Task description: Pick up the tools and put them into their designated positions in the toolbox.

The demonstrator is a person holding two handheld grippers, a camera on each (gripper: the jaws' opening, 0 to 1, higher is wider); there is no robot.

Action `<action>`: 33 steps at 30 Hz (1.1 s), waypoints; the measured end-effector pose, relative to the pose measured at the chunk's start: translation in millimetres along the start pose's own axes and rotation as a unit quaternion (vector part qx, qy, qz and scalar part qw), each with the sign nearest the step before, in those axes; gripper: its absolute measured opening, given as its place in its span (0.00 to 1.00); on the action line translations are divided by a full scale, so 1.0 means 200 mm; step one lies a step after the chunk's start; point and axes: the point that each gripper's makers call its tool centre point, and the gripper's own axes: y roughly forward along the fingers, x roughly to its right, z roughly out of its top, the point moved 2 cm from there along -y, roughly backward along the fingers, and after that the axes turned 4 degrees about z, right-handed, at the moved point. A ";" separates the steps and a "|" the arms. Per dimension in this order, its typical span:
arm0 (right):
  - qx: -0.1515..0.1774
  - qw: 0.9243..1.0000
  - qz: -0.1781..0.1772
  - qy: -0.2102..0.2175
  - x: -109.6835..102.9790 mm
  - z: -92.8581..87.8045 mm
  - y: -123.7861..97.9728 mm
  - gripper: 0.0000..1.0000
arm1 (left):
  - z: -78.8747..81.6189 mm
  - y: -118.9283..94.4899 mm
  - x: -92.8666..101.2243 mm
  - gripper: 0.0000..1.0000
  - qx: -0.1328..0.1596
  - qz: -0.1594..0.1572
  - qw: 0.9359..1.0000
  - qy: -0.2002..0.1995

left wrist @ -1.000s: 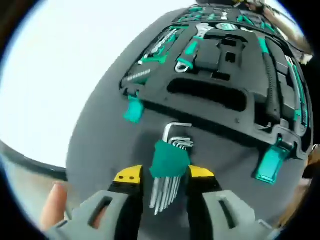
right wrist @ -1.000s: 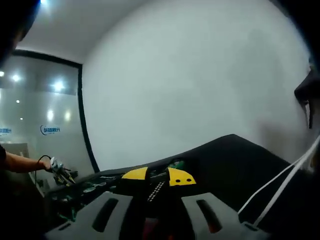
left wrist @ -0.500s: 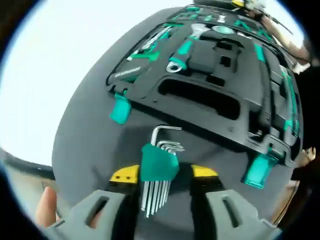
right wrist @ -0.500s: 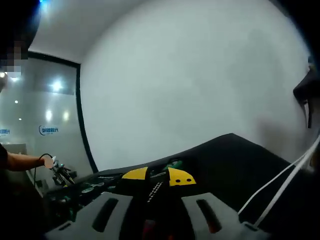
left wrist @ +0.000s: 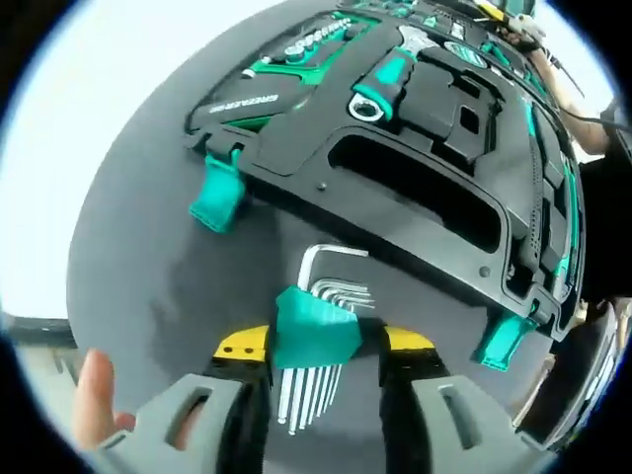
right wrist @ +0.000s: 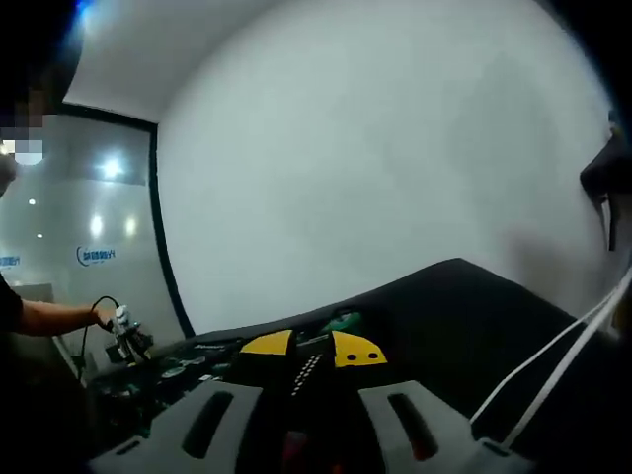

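grey mat [left wrist: 148, 267]; left gripper [left wrist: 324, 346] level, clamping hex key set [left wrist: 314, 341].

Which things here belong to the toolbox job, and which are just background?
Job:
- hex key set between the jaws of the left gripper
- toolbox, open, with tools seated in its tray
- right gripper

Background:
- dark mat under the toolbox
- white cables
- another person's arm
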 end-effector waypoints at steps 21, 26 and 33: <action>-0.007 1.000 0.001 0.012 0.01 -0.02 0.00 0.11 | 0.00 -0.04 0.05 0.28 -0.003 -0.008 0.999 0.048; -0.005 1.000 0.000 0.014 0.01 -0.02 0.00 0.11 | -0.10 -0.09 0.06 0.26 -0.002 0.035 0.999 0.025; -0.007 1.000 0.004 0.013 0.00 -0.02 0.01 0.11 | -0.29 -0.19 0.01 0.26 0.012 0.121 0.993 0.009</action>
